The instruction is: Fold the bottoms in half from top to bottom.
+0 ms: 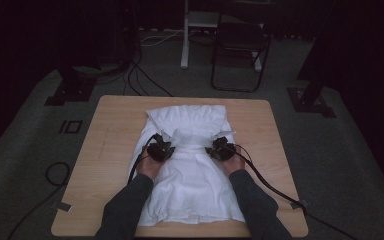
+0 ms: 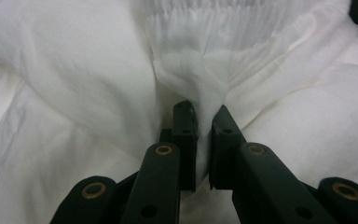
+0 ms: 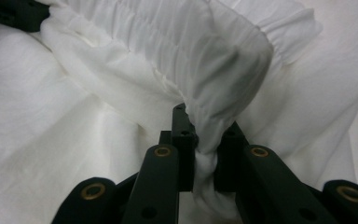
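A white garment (image 1: 190, 175) with a gathered elastic band lies spread over the middle of the wooden table (image 1: 110, 130). My left gripper (image 1: 163, 143) is shut on a pinch of the white cloth (image 2: 200, 88) near the garment's middle left, the fabric bunched between its black jaws. My right gripper (image 1: 219, 145) is shut on the gathered band edge (image 3: 214, 70), which drapes over its jaws. Between both grippers the band (image 1: 192, 135) is folded over the lower part of the garment. The left gripper (image 2: 203, 128) and right gripper (image 3: 204, 135) each show cloth squeezed between the pads.
The table's front edge (image 1: 180, 232) is close to the person's forearms. Cables (image 1: 270, 185) trail from each gripper across the table and floor. A folding chair (image 1: 240, 47) and stand bases (image 1: 72, 87) sit on the carpet behind the table.
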The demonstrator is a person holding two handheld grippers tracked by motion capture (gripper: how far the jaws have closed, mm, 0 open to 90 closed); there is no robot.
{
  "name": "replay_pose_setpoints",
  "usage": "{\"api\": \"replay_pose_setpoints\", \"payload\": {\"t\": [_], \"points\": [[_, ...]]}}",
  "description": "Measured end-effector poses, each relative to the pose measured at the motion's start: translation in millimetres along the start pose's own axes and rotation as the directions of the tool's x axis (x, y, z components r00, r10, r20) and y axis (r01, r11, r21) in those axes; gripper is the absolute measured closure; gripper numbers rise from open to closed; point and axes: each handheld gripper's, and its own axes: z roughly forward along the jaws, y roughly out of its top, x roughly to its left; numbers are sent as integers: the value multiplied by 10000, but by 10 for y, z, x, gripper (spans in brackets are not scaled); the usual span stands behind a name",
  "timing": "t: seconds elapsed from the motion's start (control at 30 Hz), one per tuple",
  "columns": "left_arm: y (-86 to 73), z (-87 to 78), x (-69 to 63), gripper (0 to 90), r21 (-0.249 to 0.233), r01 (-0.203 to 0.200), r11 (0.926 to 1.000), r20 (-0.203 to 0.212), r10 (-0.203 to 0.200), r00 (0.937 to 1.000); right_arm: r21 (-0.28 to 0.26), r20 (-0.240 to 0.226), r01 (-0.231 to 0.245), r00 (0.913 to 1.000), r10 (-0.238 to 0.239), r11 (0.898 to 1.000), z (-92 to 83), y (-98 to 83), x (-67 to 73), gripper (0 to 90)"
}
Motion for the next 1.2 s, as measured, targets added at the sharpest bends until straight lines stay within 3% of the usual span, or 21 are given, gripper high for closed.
{"api": "replay_pose_setpoints", "payload": {"t": [0.13,0.27,0.5,0.63,0.8,0.9,0.93,0.97,1.07,1.1,1.13,1.2], "points": [[70,72,72,836,34,30,10000,-305,-29,9995,-5,76,-61,10000,62,10000,61,65,-32,817],[82,73,61,838,85,-10,10000,-416,14,9991,0,35,-196,9998,196,9998,100,111,-66,816],[75,-81,71,852,-97,143,9999,-52,-144,9999,-226,-97,217,9997,-219,9995,10,98,-33,817],[110,-483,4,853,-1204,127,9926,447,-74,9990,-1104,-402,383,9983,-430,9931,-326,123,-26,818],[127,-1027,-143,854,-2451,159,9694,1027,97,9947,-2068,-517,851,9939,-977,9747,-827,165,102,818],[28,-1263,-243,854,-2827,236,9589,1625,237,9864,-2447,-677,1190,9879,-1394,9623,-1109,101,217,818],[28,-1263,-243,853,-2827,236,9589,1625,237,9864,-2447,-677,1190,9879,-1394,9623,-1109,101,217,818],[-54,-1283,-295,853,-2760,299,9607,1893,238,9816,-2484,-799,1235,9858,-1474,9607,-1184,43,263,818],[-299,-1142,-396,852,-2010,237,9793,2273,231,9735,-1878,-988,1510,9802,-1716,9705,-1165,-233,378,818],[-299,-1142,-396,851,-2010,237,9793,2273,231,9735,-1878,-988,1510,9802,-1716,9705,-1165,-233,378,818],[-453,-991,-422,851,-1464,411,9884,2494,-33,9684,-1632,-1109,1502,9793,-1694,9751,-1118,-313,396,818],[-565,-856,-439,848,-1023,430,9938,2434,-169,9698,-946,-1408,1486,9769,-1610,9844,-944,-512,440,817]]}}
